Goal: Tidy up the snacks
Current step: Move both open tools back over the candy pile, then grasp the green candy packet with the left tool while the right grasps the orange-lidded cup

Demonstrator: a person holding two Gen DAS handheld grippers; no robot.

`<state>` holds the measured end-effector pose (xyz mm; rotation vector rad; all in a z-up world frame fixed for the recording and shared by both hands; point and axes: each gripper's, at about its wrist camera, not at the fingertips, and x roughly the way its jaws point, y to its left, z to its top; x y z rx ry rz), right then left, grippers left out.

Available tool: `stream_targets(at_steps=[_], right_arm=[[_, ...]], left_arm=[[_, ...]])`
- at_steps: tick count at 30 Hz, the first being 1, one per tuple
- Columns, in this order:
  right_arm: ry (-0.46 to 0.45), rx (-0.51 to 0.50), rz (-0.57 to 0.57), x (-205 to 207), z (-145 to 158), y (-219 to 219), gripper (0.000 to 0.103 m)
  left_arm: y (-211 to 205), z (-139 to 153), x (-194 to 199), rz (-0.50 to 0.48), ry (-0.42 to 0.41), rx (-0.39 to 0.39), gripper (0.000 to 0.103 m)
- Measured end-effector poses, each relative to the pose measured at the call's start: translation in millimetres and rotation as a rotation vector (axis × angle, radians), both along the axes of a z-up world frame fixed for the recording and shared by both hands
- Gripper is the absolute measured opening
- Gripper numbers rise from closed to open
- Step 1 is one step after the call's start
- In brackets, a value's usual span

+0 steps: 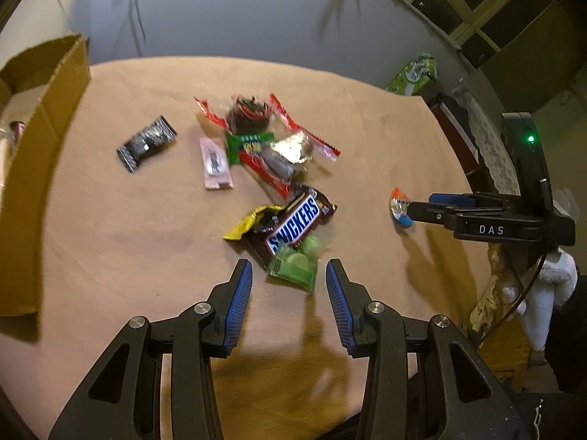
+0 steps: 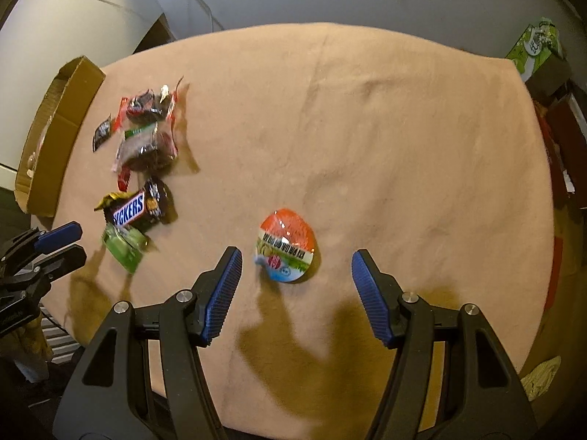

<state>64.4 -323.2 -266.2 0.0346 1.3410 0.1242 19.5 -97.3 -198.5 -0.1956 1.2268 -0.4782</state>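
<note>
Several snacks lie in a loose pile on the tan table cloth (image 1: 146, 220). A Snickers bar (image 1: 293, 223) lies over a yellow wrapper (image 1: 253, 220). A green packet (image 1: 295, 267) lies just ahead of my open, empty left gripper (image 1: 289, 275). A black packet (image 1: 146, 143), a pink packet (image 1: 216, 163) and red-edged clear packets (image 1: 279, 139) lie farther off. A round orange, white and blue jelly cup (image 2: 288, 249) lies alone just ahead of my open, empty right gripper (image 2: 296, 266), which the left wrist view shows beside the cup (image 1: 400, 212).
An open cardboard box (image 1: 44, 154) stands at the table's left edge, with something pale inside. A green carton (image 1: 414, 73) stands beyond the far right corner. Dark furniture and cloth clutter (image 1: 491, 154) sit off the right edge.
</note>
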Motion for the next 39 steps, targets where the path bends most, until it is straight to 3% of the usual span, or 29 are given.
stream_targets(at_steps=[8, 21, 27, 39], right_arm=[[0.003, -0.026, 0.03, 7.3, -15.5, 18.1, 0.065], [0.024, -0.086, 0.039, 15.7, -33.8, 28.9, 0.057], [0.018, -0.105, 0.054, 15.9, -37.4, 40.2, 0.039], [-0.005, -0.085, 0.046, 14.8, -32.3, 34.0, 0.034]], left_arm=[[-15.0, -18.6, 2.1, -0.018, 0.06, -0.004, 0.041], [-40.8, -25.8, 4.9, -0.041, 0.019, 0.085, 0.038], [-46.7, -27.5, 5.3, -0.048, 0.001, 0.104, 0.011], [-34.2, -21.8, 7.5, -0.03, -0.022, 0.057, 0.004]])
